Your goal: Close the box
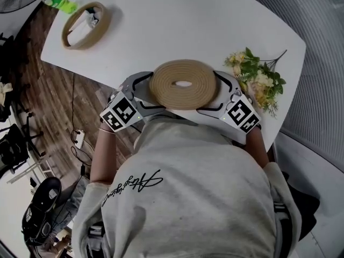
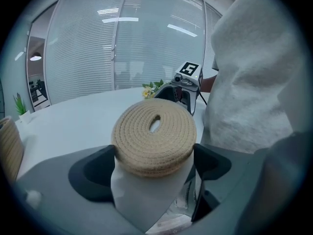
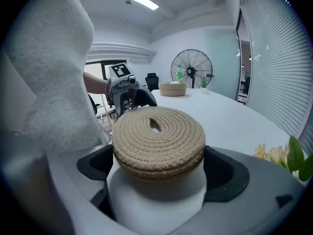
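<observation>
Over table (image 1: 188, 20) edge: left gripper (image 2: 152, 166), right gripper (image 3: 155, 168) clamp lid (image 1: 183, 84).

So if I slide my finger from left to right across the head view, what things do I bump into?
Green bottle → round woven box → left gripper → woven lid, held between both grippers → right gripper → flowers.
</observation>
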